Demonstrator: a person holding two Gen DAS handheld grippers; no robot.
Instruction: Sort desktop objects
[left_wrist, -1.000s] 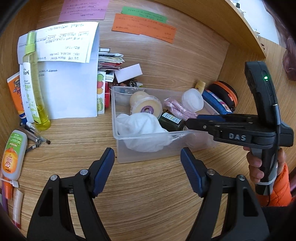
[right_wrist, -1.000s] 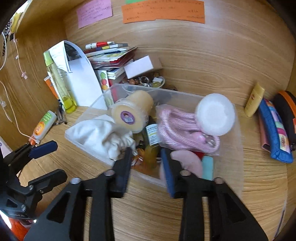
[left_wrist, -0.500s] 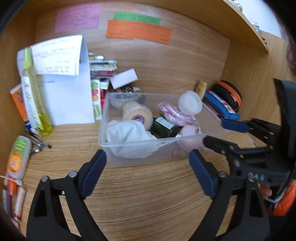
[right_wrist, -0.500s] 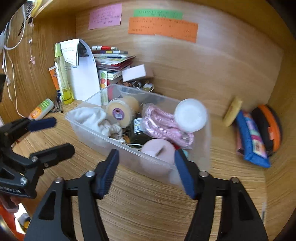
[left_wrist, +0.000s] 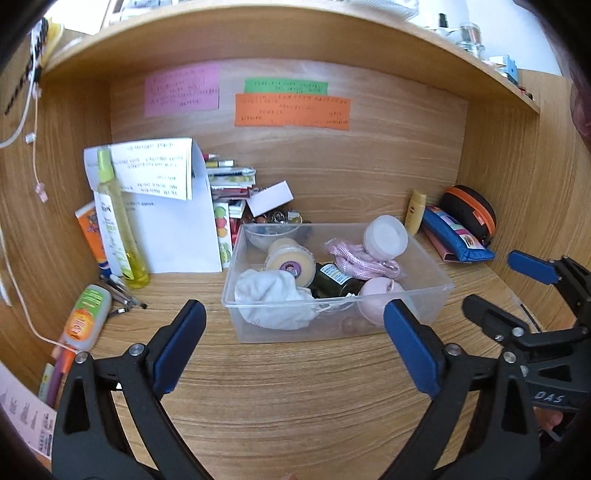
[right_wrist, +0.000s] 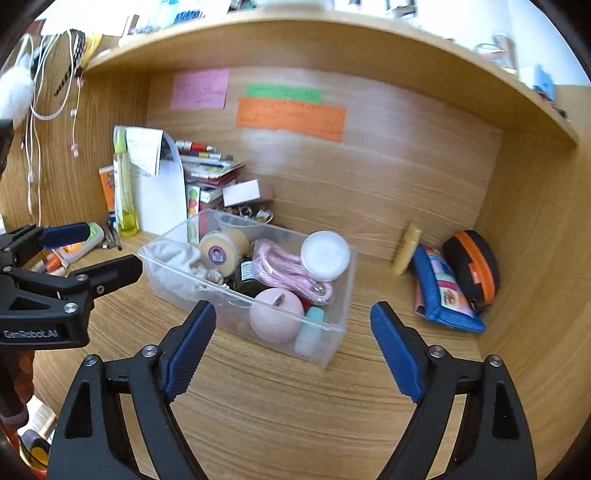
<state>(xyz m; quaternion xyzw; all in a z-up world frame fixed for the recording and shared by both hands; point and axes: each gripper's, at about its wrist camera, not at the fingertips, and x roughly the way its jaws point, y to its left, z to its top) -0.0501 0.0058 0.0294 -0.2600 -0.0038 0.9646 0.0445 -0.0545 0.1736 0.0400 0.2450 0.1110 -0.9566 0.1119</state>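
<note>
Clear bin (left_wrist: 424, 291) contents overlap, half hidden; left claw (left_wrist: 291, 347) and right claw (right_wrist: 291, 347) just spread wide, empty

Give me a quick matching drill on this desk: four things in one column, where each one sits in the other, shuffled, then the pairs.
Things
1. white cloth
2. tall yellow bottle
3. blue pouch
4. orange note

Places
A. stuck on the back wall
B. inside the clear bin, at its left end
C. on the desk, right of the bin, beside the black and orange case
D. standing at the left, in front of the white papers

Pairs: 1-B, 2-D, 3-C, 4-A
</note>
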